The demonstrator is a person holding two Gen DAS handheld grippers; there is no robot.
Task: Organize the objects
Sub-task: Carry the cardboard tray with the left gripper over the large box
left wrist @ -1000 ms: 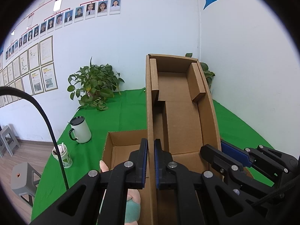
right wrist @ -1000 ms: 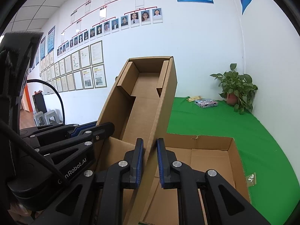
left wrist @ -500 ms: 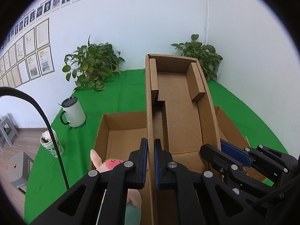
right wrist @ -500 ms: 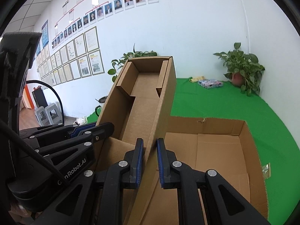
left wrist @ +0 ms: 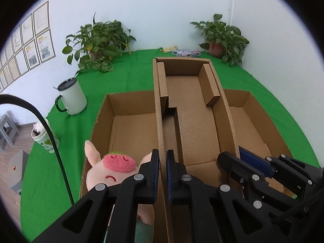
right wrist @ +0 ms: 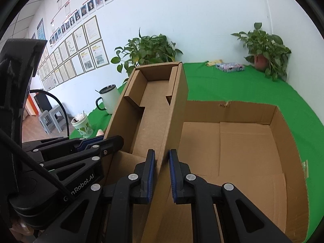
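Green cloth is covering the surface (left wrist: 129, 77), which is backing onto a white wall hung with framed papers. I am clenching my left jaws (left wrist: 162, 174) on the left wall of a narrow cardboard tray (left wrist: 194, 109), and my right jaws (right wrist: 162, 175) are pinching its right wall, so I am holding the tray between both hands, its far end tilting upward and its hollow side facing me. Beneath it a large open cardboard box (right wrist: 281, 133) is sitting on the surface, and the tray is hanging over the box's middle, its near end dipping below the rim. Just left of my left jaws, a pink plush pig (left wrist: 113, 172) is lying inside the box against its near left corner, one ear poking above the edge. Outside the box to the left, a white mug (left wrist: 71, 97) with a dark rim is standing, and nearer the surface's edge a paper cup (left wrist: 43, 139) with a printed sleeve. Two potted plants (left wrist: 99, 42) are growing along the far wall, one at the left and one in the right corner, and a small printed packet (right wrist: 229, 67) is lying between them.
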